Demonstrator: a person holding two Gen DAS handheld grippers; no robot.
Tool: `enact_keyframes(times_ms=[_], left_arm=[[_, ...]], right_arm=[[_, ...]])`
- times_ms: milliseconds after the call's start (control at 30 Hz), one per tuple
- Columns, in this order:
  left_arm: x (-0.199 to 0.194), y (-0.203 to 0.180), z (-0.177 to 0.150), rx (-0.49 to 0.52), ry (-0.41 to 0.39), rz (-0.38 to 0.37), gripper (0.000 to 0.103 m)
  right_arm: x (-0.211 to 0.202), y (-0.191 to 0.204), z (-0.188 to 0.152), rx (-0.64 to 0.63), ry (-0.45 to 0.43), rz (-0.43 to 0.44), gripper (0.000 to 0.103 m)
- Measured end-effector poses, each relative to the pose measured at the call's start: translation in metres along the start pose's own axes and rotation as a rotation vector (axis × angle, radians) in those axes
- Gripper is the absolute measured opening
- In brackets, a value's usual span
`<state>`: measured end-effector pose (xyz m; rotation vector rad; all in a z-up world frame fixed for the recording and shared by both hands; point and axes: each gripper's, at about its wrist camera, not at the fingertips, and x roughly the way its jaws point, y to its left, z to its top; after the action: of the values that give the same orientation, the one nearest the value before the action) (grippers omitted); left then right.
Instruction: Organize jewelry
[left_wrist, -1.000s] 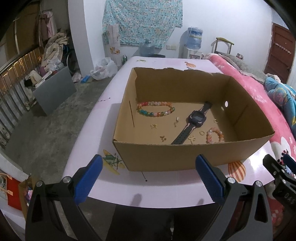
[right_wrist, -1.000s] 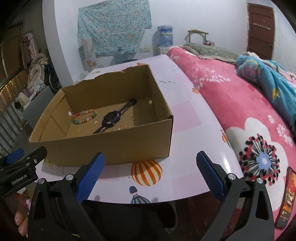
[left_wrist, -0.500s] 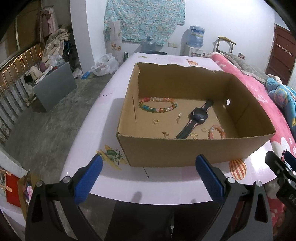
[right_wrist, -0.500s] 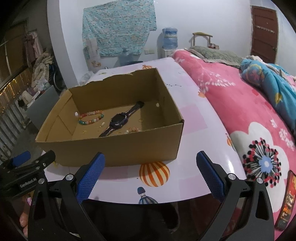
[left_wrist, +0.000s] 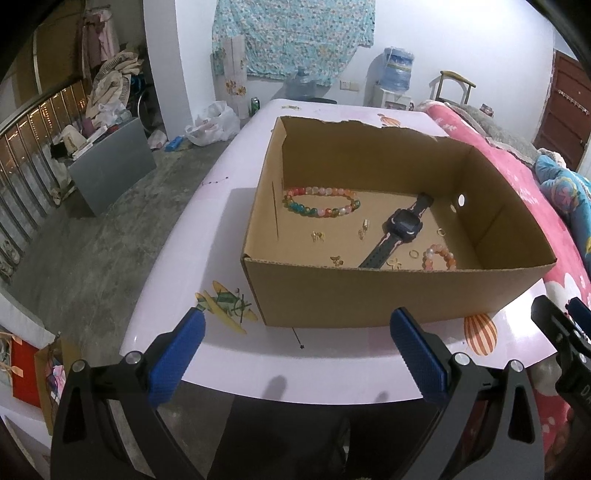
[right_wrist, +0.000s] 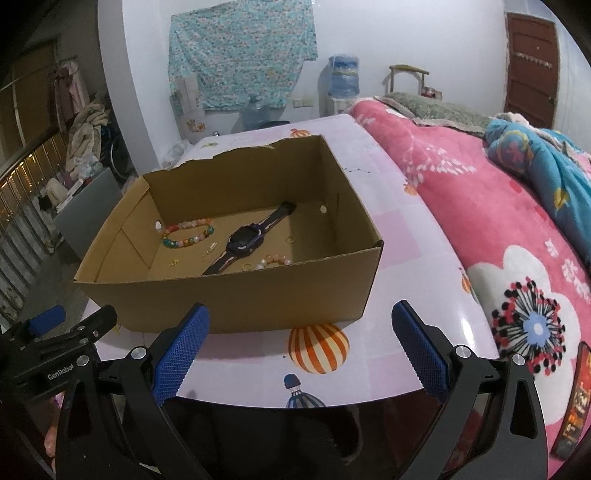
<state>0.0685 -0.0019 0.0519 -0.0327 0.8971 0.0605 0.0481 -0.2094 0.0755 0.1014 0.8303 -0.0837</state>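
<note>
An open cardboard box (left_wrist: 369, 291) (right_wrist: 240, 299) stands on a pale pink table (left_wrist: 207, 229) (right_wrist: 406, 258). On its floor lie a multicoloured bead bracelet (left_wrist: 320, 201) (right_wrist: 188, 232), a dark smartwatch (left_wrist: 400, 229) (right_wrist: 247, 242), a small peach bead bracelet (left_wrist: 439, 256) (right_wrist: 275, 261) and several small gold rings and charms (left_wrist: 317, 235). My left gripper (left_wrist: 297, 354) is open and empty, just short of the box's near wall. My right gripper (right_wrist: 301, 347) is also open and empty, near the box's front right corner.
A pink floral blanket (right_wrist: 517, 229) covers a bed along the table's right side. At the left the floor drops away, with a grey bin (left_wrist: 110, 162), a railing and clutter. Printed balloon stickers (right_wrist: 317, 349) mark the table's front edge.
Both grippers have risen and drawn slightly nearer the box, so more of its floor shows. Nothing in the box has moved and both grippers stay open.
</note>
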Motion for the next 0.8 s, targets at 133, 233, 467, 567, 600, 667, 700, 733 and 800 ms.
enact_keyframes(times_ms=[133,233,467,567,600,667,700,733,800], left_arm=[[0.000,0.000,0.000,0.000,0.002,0.000,0.098],[0.001,-0.002,-0.002,0.002,0.006,0.001,0.098],[-0.002,-0.006,-0.002,0.007,0.011,-0.016,0.098],[-0.003,-0.009,-0.002,0.000,0.022,-0.041,0.098],[-0.003,-0.011,-0.001,0.003,0.020,-0.039,0.098],[-0.004,-0.015,-0.001,0.012,0.019,-0.036,0.098],[-0.004,-0.016,-0.001,0.013,0.021,-0.037,0.098],[-0.004,-0.017,-0.001,0.012,0.022,-0.041,0.098],[-0.005,-0.020,0.000,0.013,0.025,-0.047,0.098]], right_arm=[[0.000,0.003,-0.001,-0.008,0.005,-0.001,0.095],[0.002,0.002,-0.002,-0.003,0.011,0.003,0.095],[0.006,0.002,-0.003,0.008,0.020,0.010,0.095],[0.008,0.004,-0.003,0.010,0.024,0.020,0.095],[0.008,0.004,-0.003,0.008,0.024,0.021,0.095],[0.008,0.005,-0.003,0.000,0.023,0.020,0.095],[0.007,0.006,-0.003,-0.002,0.021,0.019,0.095],[0.007,0.006,-0.003,-0.004,0.020,0.018,0.095],[0.007,0.006,-0.004,-0.005,0.021,0.018,0.095]])
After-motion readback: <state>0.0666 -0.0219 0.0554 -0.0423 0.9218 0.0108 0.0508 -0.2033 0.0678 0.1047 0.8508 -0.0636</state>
